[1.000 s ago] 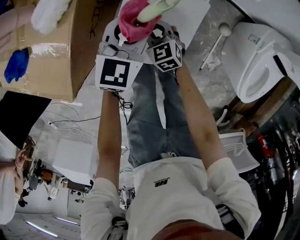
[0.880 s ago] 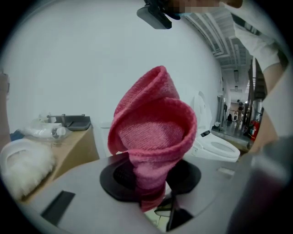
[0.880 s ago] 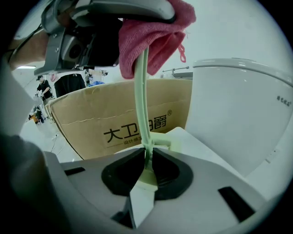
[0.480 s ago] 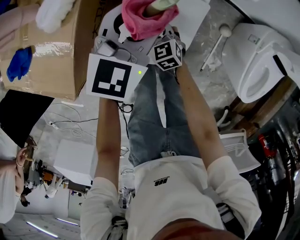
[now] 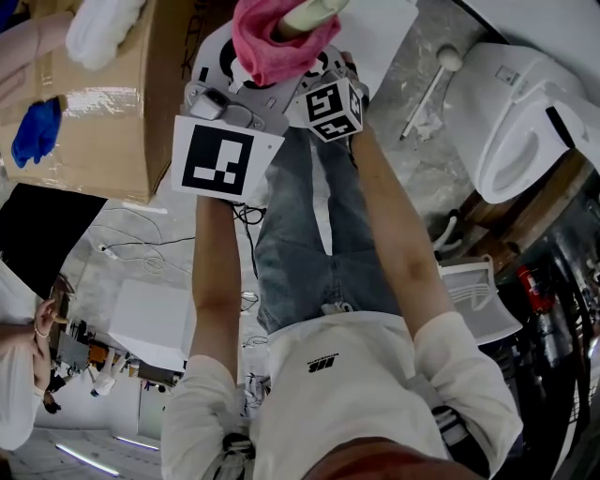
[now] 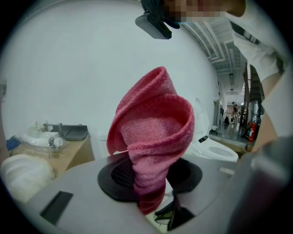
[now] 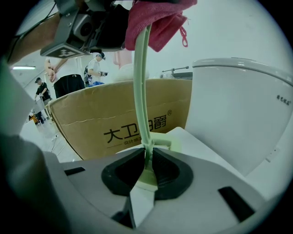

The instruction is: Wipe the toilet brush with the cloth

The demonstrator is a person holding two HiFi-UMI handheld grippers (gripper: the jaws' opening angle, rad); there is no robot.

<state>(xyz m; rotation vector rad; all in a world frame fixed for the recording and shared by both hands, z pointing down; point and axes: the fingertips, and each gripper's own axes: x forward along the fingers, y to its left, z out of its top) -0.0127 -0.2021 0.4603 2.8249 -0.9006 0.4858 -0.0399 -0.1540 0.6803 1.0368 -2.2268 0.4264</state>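
Note:
A pink cloth [image 5: 274, 45] is wrapped round the pale green handle of the toilet brush [image 5: 315, 11] at the top of the head view. My left gripper [image 5: 261, 82] is shut on the cloth, whose folds [image 6: 154, 137] rise from between its jaws [image 6: 149, 201]. My right gripper [image 5: 319, 64] sits just beside it, shut on the brush handle [image 7: 142, 91]. The handle runs up from the right gripper's pinch [image 7: 147, 157] into the cloth [image 7: 158, 18]. The left gripper [image 7: 87, 27] is at the cloth's left there. The brush head is hidden.
A cardboard box [image 5: 103, 103] stands at the left with a white fluffy item [image 5: 103, 28] and a blue one [image 5: 33, 131] on it. A white toilet [image 5: 525, 112] is at the right, a white brush [image 5: 427, 94] on the floor beside it. A white basket [image 5: 473, 295] sits lower right.
My left gripper has risen along the handle with the cloth, its marker cube larger and further left in the head view. The right gripper and the brush have stayed put.

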